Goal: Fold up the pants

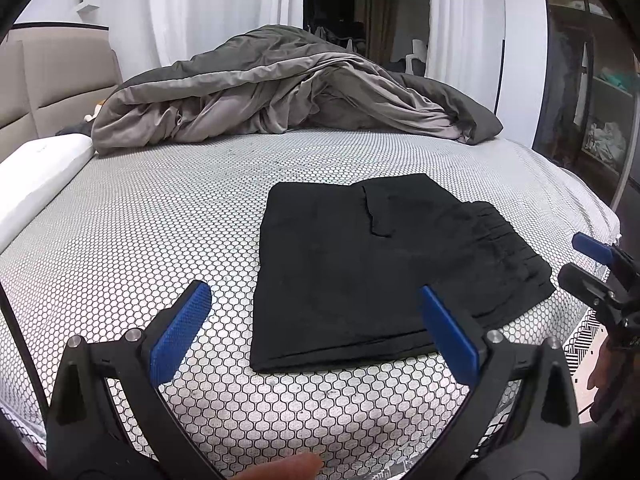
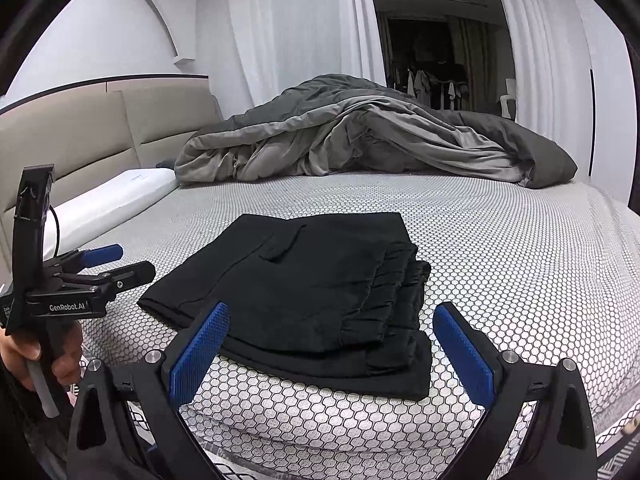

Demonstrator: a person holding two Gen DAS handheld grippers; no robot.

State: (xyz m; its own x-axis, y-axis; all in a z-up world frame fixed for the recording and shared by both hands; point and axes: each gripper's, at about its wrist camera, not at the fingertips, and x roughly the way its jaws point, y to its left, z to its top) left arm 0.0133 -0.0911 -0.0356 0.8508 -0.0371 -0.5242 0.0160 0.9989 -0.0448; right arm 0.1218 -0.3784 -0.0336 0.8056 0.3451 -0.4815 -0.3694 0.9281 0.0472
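light: even, soft, indoor | shadows: faint | dark: doorway (image 1: 360, 12) beyond the curtains | focus: sharp centre | distortion: strong fisheye bend, black vignette at corners | detail: black pants (image 2: 320, 292) lose folds

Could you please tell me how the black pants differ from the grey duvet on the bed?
The black pants are folded into a flat, neat stack; the grey duvet is a rumpled heap. The pants lie near the front edge of the bed, the duvet along the far side. Both rest on the honeycomb-patterned sheet.
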